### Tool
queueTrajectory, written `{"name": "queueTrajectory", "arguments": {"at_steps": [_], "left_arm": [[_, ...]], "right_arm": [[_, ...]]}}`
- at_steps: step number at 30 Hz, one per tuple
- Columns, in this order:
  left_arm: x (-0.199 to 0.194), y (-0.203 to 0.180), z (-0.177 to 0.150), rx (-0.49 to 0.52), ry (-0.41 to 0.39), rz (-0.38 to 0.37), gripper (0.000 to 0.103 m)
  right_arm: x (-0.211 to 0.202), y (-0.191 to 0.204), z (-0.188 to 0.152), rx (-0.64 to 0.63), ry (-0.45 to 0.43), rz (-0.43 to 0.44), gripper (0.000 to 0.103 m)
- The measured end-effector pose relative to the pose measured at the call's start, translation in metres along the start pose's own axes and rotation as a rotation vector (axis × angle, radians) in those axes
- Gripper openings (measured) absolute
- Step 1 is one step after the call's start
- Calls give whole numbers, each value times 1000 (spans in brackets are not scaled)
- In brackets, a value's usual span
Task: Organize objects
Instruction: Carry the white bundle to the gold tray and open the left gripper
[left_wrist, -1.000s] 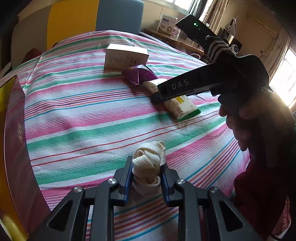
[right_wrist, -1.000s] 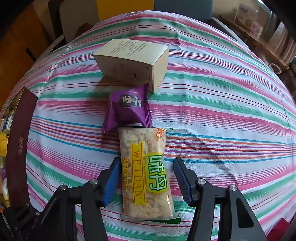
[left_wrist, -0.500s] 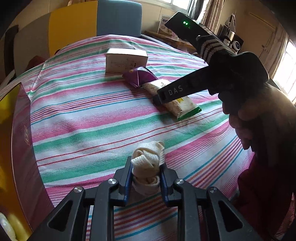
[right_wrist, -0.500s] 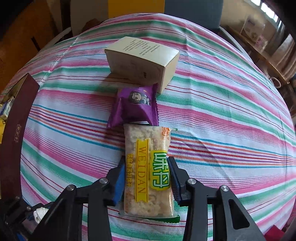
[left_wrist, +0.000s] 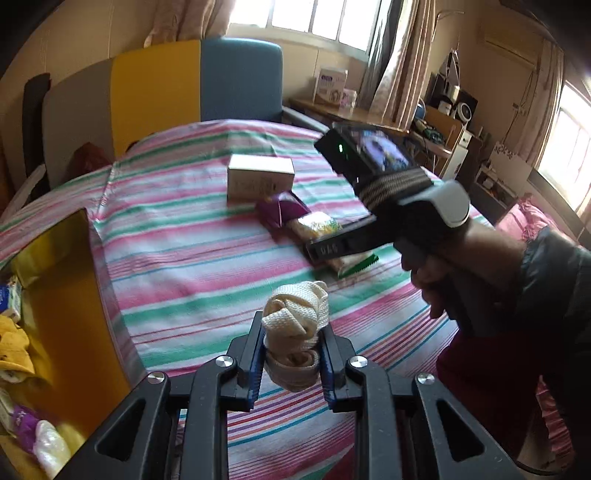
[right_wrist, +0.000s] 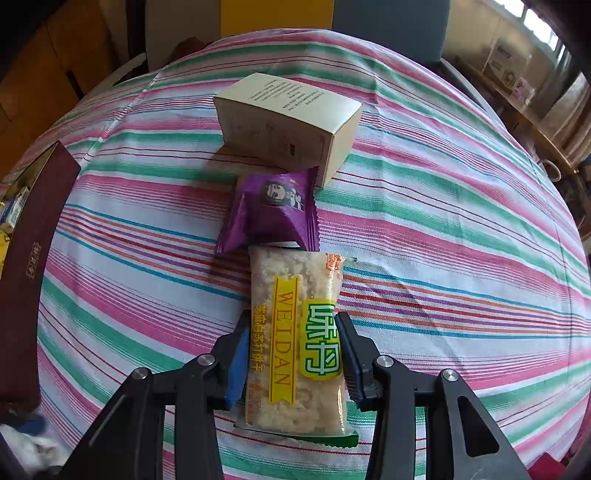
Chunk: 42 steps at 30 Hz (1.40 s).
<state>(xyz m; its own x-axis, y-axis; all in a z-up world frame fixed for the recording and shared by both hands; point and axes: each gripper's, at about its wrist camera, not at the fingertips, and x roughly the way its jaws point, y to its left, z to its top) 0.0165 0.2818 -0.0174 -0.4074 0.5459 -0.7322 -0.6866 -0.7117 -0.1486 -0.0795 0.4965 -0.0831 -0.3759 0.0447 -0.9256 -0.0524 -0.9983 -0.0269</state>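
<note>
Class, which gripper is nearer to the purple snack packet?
Right. The right gripper clamps the Weidan bar touching the purple snack packet; the left gripper holds rolled webbing farther away.

A cream webbing roll (left_wrist: 293, 332) is clamped between black jaws above the striped cloth. A clear snack bar (right_wrist: 295, 343), lettered yellow and green, lies flat, pinched at its sides. Its far end touches a purple packet (right_wrist: 273, 214), which lies against a beige box (right_wrist: 286, 123).
</note>
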Motion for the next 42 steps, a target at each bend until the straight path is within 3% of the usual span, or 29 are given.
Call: {"name": "queueTrajectory", "arguments": {"at_steps": [6,11,15,20,31,36,39,42], "left_arm": [[-22,25,3,-55,-25,20,24],[-34,65,-1,-161,-13,12,25],[-45,122,-3,-313,-4,9,24],[-53,201,-4,-483,-7,55,24],[3,273,18,-567,58,160,25],[27,293,21,-540,110,319,30],[25,302,20,-551,111,324,38],[12,300,17,-577,89,320,39]], "right_arm": [[-2,-2,-1,-18,-9,-13,44],[-3,-4,-2,-28,-14,-25,44],[-4,-6,-2,-27,-14,-30,44],[-6,-7,-2,-44,-17,-46,44],[-9,-13,0,-58,-18,-57,43],[-12,-18,-5,-62,-19,-59,43],[-8,-16,15,-61,-19,-56,44],[-5,-14,9,-59,-20,-55,44]]}}
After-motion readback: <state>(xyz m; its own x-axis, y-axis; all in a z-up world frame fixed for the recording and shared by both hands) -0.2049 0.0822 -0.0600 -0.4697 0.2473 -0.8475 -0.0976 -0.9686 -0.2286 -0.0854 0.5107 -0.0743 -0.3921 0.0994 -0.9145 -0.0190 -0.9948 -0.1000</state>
